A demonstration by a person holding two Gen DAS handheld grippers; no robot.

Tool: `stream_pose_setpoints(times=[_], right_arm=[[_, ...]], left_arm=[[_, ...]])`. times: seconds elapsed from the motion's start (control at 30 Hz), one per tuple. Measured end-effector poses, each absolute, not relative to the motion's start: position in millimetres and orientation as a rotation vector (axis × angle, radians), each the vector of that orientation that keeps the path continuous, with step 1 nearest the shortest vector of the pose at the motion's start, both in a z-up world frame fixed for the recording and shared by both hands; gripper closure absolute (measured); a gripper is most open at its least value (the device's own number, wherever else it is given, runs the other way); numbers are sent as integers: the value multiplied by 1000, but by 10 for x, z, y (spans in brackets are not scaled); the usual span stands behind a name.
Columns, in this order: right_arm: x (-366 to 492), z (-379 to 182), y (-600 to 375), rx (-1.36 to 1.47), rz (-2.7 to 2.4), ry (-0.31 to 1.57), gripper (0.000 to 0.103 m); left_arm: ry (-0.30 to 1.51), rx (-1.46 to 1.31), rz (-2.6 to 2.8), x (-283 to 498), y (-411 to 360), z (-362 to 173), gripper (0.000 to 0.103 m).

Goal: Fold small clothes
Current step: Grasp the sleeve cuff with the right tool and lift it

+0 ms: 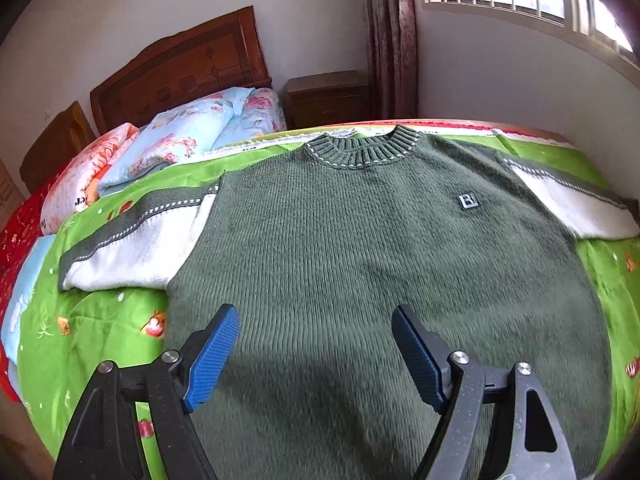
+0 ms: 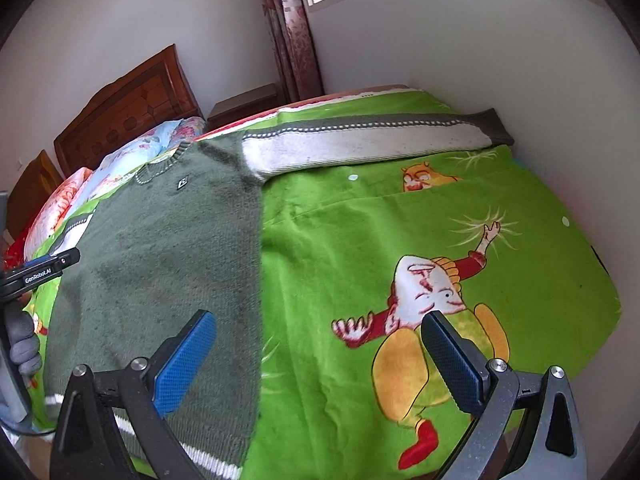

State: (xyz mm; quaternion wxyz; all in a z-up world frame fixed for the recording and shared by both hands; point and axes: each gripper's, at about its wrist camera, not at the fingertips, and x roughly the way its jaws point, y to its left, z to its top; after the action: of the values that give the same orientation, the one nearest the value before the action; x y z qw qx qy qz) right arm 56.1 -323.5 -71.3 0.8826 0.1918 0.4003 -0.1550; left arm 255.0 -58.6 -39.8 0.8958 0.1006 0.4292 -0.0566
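Note:
A small dark green knit sweater (image 1: pixel 360 248) with white sleeves lies flat, front up, on a green cartoon blanket (image 1: pixel 100 328). Both sleeves are spread out sideways; the left sleeve (image 1: pixel 132 236) and the right sleeve (image 2: pixel 360 144) lie flat. My left gripper (image 1: pixel 316 316) is open and empty, hovering over the sweater's lower body. My right gripper (image 2: pixel 320 320) is open and empty, above the sweater's right side edge (image 2: pixel 256 280) and the blanket (image 2: pixel 400 220). The left gripper also shows at the left edge of the right wrist view (image 2: pixel 44 270).
Folded floral quilts and pillows (image 1: pixel 172 136) are piled at the head of the bed by a wooden headboard (image 1: pixel 180 68). A nightstand (image 1: pixel 328 96) stands beside a curtain. A white wall (image 2: pixel 520 60) runs along the bed's far side.

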Motion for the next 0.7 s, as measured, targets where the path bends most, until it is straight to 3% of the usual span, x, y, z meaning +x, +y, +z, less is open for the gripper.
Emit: stream_pose_setpoints(times=[0.17, 0.33, 0.5, 0.7], right_arm=[[912, -814, -3913, 593, -357, 833, 0], [1121, -913, -4572, 773, -422, 755, 0], [1395, -902, -5004, 841, -471, 697, 0], [1687, -880, -5441, 928, -512, 623, 0]], left_arm=[[976, 149, -85, 3130, -605, -755, 38], [931, 127, -94, 3161, -559, -890, 36], [919, 14, -147, 3161, -368, -931, 21], [970, 66, -193, 3153, -426, -948, 2]])
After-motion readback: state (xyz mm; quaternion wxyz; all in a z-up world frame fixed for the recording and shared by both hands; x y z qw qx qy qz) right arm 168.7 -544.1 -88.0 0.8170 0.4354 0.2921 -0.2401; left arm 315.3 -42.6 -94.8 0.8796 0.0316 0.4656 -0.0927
